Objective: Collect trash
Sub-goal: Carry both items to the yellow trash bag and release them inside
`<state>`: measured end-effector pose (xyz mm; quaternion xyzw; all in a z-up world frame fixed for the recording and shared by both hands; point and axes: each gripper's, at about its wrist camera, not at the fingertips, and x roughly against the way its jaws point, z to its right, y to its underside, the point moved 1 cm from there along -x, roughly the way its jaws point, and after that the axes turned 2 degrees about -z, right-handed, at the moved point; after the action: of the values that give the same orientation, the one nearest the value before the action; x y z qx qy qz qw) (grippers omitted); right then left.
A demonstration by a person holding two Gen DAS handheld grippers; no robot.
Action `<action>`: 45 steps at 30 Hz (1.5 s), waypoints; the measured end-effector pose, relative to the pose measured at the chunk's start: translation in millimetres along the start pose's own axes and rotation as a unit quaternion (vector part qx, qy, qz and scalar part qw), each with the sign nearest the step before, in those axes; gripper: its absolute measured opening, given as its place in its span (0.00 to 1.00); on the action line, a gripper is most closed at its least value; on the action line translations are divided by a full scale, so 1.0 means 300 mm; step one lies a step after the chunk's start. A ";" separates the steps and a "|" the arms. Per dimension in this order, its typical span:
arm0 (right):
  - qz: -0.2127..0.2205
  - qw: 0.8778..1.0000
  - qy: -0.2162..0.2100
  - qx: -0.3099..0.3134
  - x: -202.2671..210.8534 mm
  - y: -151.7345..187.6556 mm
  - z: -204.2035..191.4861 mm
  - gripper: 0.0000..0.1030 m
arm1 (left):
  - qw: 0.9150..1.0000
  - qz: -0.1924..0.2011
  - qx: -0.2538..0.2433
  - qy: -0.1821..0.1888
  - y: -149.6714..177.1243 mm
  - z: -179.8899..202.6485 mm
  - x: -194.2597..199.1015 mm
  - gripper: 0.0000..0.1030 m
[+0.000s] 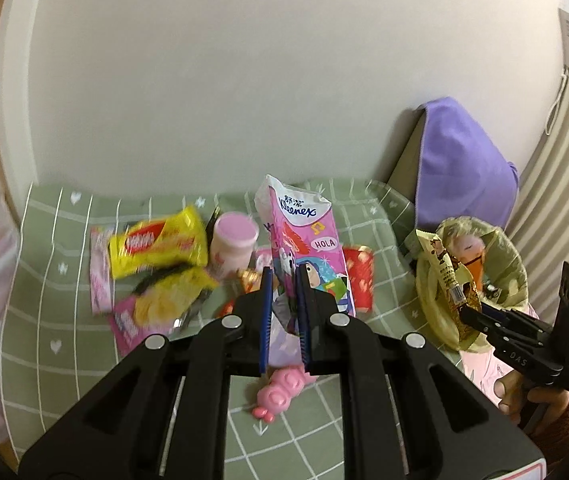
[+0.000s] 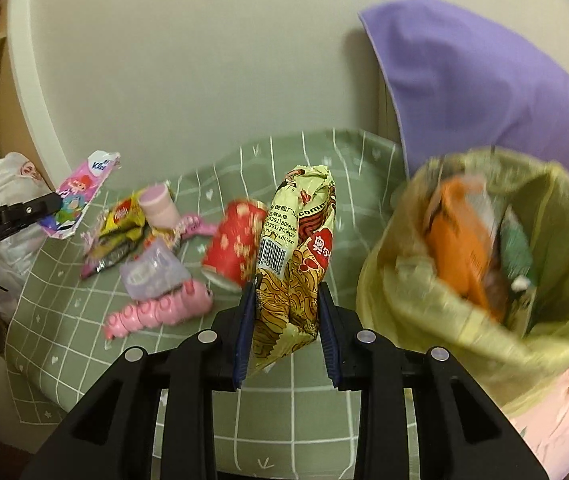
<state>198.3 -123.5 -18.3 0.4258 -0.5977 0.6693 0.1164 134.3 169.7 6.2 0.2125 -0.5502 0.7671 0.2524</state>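
My left gripper (image 1: 284, 276) is shut on a pink Kleenex tissue pack (image 1: 304, 240) and holds it upright above the green checked cloth (image 1: 64, 320); the pack also shows in the right wrist view (image 2: 80, 196). My right gripper (image 2: 288, 288) is shut on a yellow noodle snack wrapper (image 2: 296, 264), just left of the yellow-green trash bag (image 2: 556, 320); the right gripper (image 1: 472, 312) also shows at the bag's (image 1: 512, 264) mouth in the left wrist view. The bag holds an orange packet (image 2: 460, 248) and other wrappers.
On the cloth lie yellow wrappers (image 1: 160, 240), a pink-lidded bottle (image 1: 234, 240), a red cup (image 2: 236, 248), a purple packet (image 2: 152, 272) and a pink caterpillar toy (image 2: 156, 312). A purple pillow (image 2: 484, 92) leans behind the bag. A white plastic bag (image 2: 8, 184) sits at the left.
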 end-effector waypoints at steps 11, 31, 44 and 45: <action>0.061 0.997 0.038 0.025 0.125 -0.171 0.075 0.28 | 0.997 0.033 -0.064 0.037 -0.173 0.138 0.006 0.10; 0.132 0.982 0.129 -0.036 0.294 -0.266 0.411 0.28 | 0.968 0.008 -0.188 0.164 -0.298 0.562 -0.205 0.10; 0.125 0.968 0.188 -0.111 0.463 -0.120 0.607 0.28 | 0.932 -0.096 -0.284 0.201 -0.118 0.895 -0.469 0.10; 0.119 0.969 0.185 -0.110 0.456 -0.110 0.604 0.28 | 0.934 -0.097 -0.289 0.187 -0.097 0.894 -0.488 0.10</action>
<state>214.7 -326.2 87.8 0.2052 -0.6820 0.6757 0.1902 279.9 -100.2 20.9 0.0353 -0.6676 0.5728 0.4743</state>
